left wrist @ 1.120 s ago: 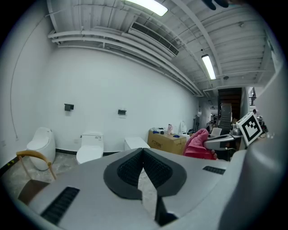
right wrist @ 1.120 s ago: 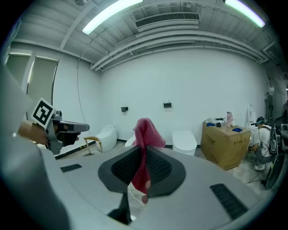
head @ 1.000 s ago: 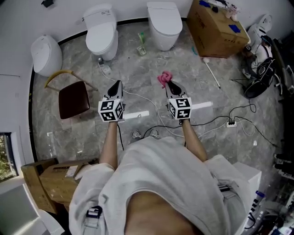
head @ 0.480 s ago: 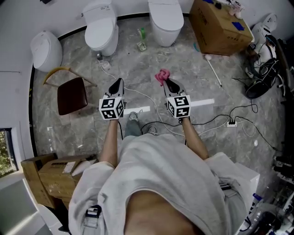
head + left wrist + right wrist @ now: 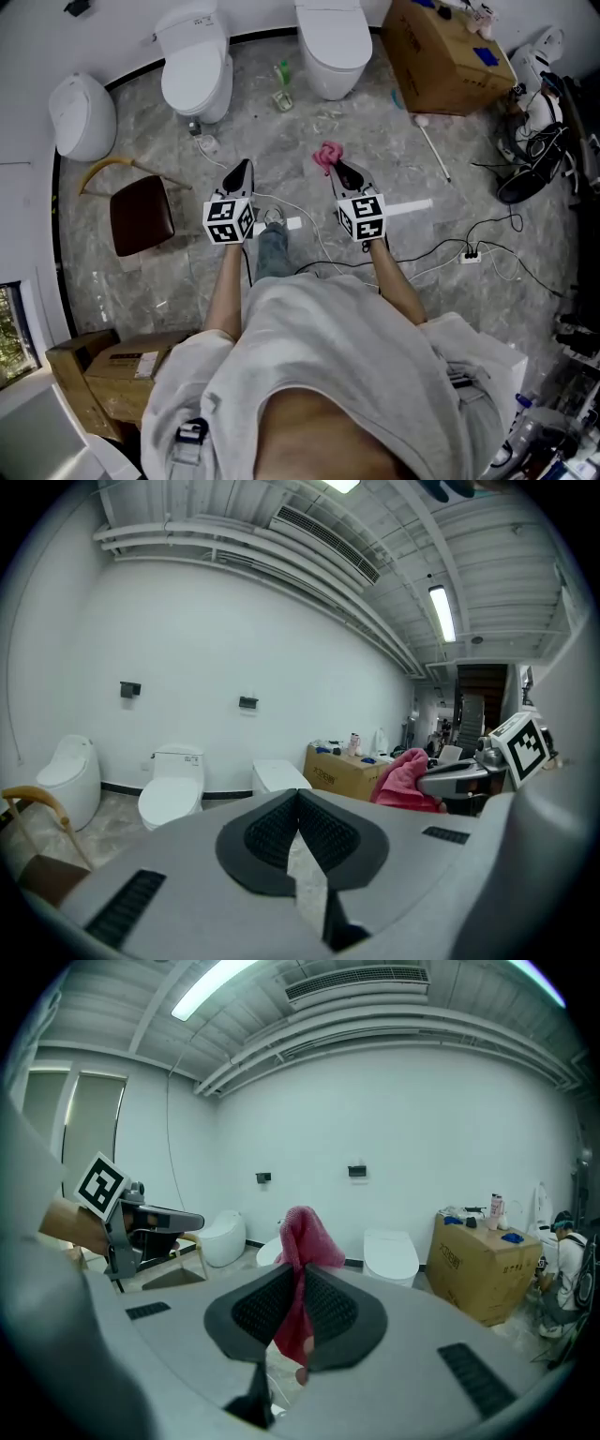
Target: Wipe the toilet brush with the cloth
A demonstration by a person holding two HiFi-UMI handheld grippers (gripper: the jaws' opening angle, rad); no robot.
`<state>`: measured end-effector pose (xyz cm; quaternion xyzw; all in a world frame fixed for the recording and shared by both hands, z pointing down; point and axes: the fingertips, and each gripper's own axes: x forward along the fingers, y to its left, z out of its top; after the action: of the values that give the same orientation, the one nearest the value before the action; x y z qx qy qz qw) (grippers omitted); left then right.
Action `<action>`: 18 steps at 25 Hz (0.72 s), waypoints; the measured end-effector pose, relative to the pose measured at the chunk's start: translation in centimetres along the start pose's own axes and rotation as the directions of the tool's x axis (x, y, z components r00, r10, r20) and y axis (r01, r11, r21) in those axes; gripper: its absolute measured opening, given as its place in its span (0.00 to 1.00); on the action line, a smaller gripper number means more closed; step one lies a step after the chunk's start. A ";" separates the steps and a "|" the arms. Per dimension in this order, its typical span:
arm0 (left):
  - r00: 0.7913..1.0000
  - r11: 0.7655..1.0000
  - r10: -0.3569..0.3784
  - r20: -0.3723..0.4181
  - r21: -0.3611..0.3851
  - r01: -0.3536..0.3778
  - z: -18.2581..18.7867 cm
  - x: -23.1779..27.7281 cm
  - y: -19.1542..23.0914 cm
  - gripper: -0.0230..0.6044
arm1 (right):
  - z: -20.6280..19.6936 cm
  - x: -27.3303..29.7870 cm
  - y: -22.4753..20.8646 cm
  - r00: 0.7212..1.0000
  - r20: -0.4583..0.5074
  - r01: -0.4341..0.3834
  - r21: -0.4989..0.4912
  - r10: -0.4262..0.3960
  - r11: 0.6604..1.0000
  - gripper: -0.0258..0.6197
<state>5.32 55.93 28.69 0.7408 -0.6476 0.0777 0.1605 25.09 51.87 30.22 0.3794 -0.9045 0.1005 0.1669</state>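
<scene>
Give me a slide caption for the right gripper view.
Right gripper clamps a pink cloth, with white toilets against the far wall.

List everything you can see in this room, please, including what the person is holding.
Toilets: three, white, along the far wall.
Chair: one, dark brown seat, on the floor at left.
Cardboard boxes: two, brown, one far right, one near left.
Toilet brush: one, white handle, lying on the floor by the far box.
Power strip: one, white, on the floor at right.
Cloth: one, pink, pinched by the right gripper.
Left gripper: one, jaws together, empty.
Right gripper: one, jaws shut on the cloth.
</scene>
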 end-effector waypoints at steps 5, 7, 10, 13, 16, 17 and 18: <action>0.999 0.999 -0.041 -0.001 -0.008 0.041 2.0 5.7 2.6 0.07 | 2.2 4.8 -2.4 0.999 -0.010 0.036 0.006 -0.036 0.999 0.13; 0.998 0.998 -0.059 -0.004 -0.011 0.059 2.9 7.7 3.8 0.07 | 3.3 6.7 -3.1 0.998 -0.019 0.053 0.010 -0.053 0.999 0.13; 0.997 0.997 -0.077 -0.008 -0.017 0.077 4.3 10.4 6.5 0.07 | 5.3 10.1 -3.8 0.997 -0.015 0.077 0.013 -0.076 0.997 0.13; 0.996 0.996 -0.087 -0.004 -0.022 0.087 5.8 13.0 9.5 0.07 | 7.1 13.4 -4.2 0.996 -0.013 0.092 0.012 -0.091 0.996 0.13; 0.995 0.995 -0.095 0.001 -0.031 0.095 7.1 15.5 12.1 0.07 | 8.5 16.4 -4.4 0.995 -0.018 0.101 0.010 -0.101 0.995 0.13; 0.995 0.994 -0.100 0.002 -0.034 0.100 7.5 16.3 12.9 0.07 | 8.9 17.3 -4.5 0.994 -0.019 0.106 0.010 -0.106 0.994 0.13; 0.994 0.994 -0.107 0.001 -0.036 0.107 7.8 17.1 13.6 0.07 | 9.2 18.2 -4.5 0.994 -0.020 0.112 0.011 -0.112 0.994 0.13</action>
<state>-6.24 35.86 28.74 0.7714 -0.6082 0.0575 0.1780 14.33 34.00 28.82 0.4294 -0.8796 0.1001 0.1787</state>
